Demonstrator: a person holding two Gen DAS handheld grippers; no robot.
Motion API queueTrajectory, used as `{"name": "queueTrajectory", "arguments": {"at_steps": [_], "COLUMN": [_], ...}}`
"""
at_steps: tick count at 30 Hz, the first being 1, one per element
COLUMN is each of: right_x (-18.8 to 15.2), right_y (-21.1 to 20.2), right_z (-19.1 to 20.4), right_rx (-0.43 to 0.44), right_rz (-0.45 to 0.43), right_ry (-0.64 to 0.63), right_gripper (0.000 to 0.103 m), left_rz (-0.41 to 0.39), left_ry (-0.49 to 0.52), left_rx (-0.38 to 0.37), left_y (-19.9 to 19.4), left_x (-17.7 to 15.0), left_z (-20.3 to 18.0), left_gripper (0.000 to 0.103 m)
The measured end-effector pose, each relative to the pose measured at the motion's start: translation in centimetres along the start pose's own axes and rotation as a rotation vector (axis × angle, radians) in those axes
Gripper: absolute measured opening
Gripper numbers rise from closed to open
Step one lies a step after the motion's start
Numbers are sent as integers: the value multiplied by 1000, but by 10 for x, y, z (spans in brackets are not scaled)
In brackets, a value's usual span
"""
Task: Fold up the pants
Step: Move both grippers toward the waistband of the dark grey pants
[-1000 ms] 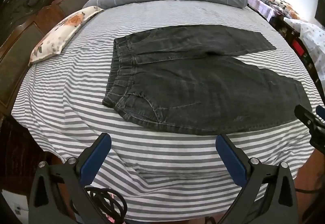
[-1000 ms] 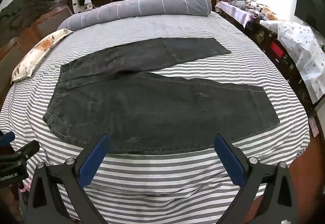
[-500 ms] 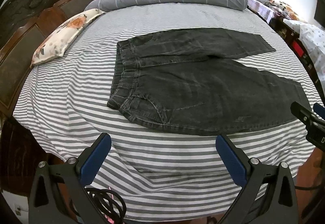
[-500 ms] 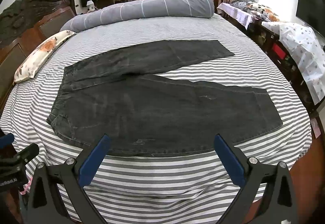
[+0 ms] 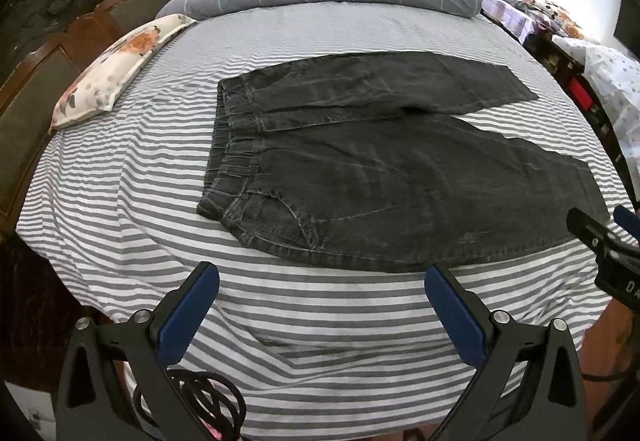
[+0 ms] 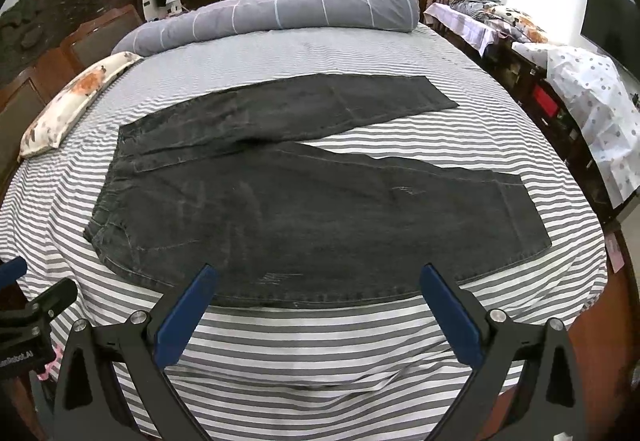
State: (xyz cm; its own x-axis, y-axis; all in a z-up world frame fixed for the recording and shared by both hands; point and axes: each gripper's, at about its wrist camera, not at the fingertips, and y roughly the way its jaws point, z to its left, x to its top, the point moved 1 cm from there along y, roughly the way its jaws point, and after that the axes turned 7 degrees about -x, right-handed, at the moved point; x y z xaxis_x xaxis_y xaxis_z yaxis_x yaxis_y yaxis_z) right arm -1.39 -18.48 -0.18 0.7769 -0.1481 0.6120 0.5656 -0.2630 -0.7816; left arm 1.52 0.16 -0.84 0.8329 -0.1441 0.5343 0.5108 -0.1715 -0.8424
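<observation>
Now | pants (image 5: 384,177) flat on striped bed (image 5: 120,201), long axis left-right, waistband nearer my left tool (image 5: 322,291), hems nearer my right tool (image 6: 318,291) | both tools wide, empty (neither touching denim) | near leg lies just ahead.

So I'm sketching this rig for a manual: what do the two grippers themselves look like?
Both match: the left gripper and right gripper have black angular frames with triangular cutouts, silver bolt heads and flat blue pads on the fingers. A black cable coils under the left one. White lettering marks each body, only partly readable.
</observation>
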Motion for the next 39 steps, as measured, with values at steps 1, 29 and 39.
{"name": "queueTrajectory", "arguments": {"at_steps": [1, 29, 39], "right_x": [0, 15, 16], "right_y": [1, 38, 52], "right_z": [1, -12, -10], "right_rx": [2, 32, 30], "right_rz": [3, 36, 56], "right_ry": [-6, 50, 44], "right_gripper": [101, 100, 99], "left_rz": [2, 32, 27], "left_ry": [0, 32, 45], "left_rx": [-4, 0, 7], "left_y": [2, 46, 56], "left_x": [1, 28, 35], "left_z": [0, -9, -10], "left_gripper": [102, 102, 102]}}
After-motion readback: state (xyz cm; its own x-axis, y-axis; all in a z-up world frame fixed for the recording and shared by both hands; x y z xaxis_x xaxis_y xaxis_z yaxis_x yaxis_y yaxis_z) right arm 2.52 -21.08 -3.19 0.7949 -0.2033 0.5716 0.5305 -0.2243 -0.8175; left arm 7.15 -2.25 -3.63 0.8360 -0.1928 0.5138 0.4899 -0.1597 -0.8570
